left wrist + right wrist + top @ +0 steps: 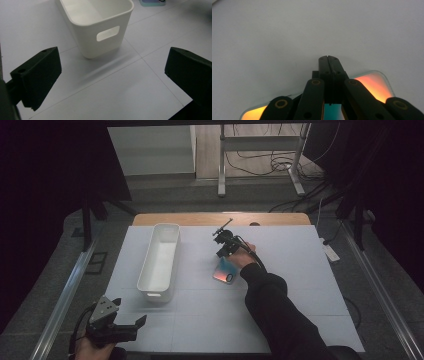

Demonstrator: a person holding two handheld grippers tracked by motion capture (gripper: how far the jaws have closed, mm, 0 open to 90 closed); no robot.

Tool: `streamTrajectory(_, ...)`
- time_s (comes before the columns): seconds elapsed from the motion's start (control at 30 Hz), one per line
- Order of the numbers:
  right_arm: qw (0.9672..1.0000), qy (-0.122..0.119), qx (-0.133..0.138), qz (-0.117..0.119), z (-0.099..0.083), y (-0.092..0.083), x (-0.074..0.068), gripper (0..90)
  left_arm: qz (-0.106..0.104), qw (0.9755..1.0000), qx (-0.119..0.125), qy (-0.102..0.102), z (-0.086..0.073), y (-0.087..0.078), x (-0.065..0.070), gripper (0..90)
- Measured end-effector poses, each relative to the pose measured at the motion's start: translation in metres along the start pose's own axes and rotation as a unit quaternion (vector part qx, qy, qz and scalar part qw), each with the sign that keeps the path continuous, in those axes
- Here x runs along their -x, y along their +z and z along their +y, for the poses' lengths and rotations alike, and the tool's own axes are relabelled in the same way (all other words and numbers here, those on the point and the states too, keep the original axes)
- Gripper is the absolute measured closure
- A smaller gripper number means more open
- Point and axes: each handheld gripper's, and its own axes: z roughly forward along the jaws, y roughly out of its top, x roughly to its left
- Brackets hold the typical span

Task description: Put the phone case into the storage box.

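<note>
The right gripper (223, 251) sits past the middle of the white tabletop (300, 285), its fingers pressed together with nothing visible between them. In the right gripper view the two black fingers (328, 65) meet flush along a thin seam, and their tips lie over the far edge of a phone case (225, 271) — a flat, rounded-corner slab glowing orange and pink with a teal patch. Whether the tips touch the case or hover just above it cannot be told. The case lies flat on the tabletop, just beside the person's right hand (243, 259) and near the white bin (161, 260), with a strip of bare surface between the two.

The bin is a long, narrow tub standing upright to the left of the case, its open top facing up and a handle slot (108, 33) in its near end wall. Its far end comes close to the back edge of the white sheet, where a band of wood shows.

The left gripper (129, 326) rests at the near left corner of the tabletop, well apart from the bin — its fingers (37, 77) spread wide over bare surface, holding nothing. To the right of the sleeve, the tabletop runs open to its right and near edges.
</note>
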Motion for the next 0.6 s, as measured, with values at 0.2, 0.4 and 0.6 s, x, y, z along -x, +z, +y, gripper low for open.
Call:
streamTrajectory(0.2, 0.9999, 0.013, -0.004, -0.005, -0.010, -0.005, 0.010, 89.2, 0.000, 1.0000, 0.000, -0.001, 0.000, 0.000, 0.000, 1.4)
streamTrajectory(0.4, 0.9997, 0.017, -0.008, -0.012, -0.019, -0.010, 0.017, 89.2, 0.001, 1.0000, -0.002, 0.000, 0.000, 0.000, 0.000, 1.5)
streamTrajectory(0.6, 0.9995, 0.023, -0.009, -0.018, -0.030, -0.017, 0.024, 89.1, 0.001, 1.0000, -0.002, 0.000, 0.000, 0.000, 0.000, 1.5)
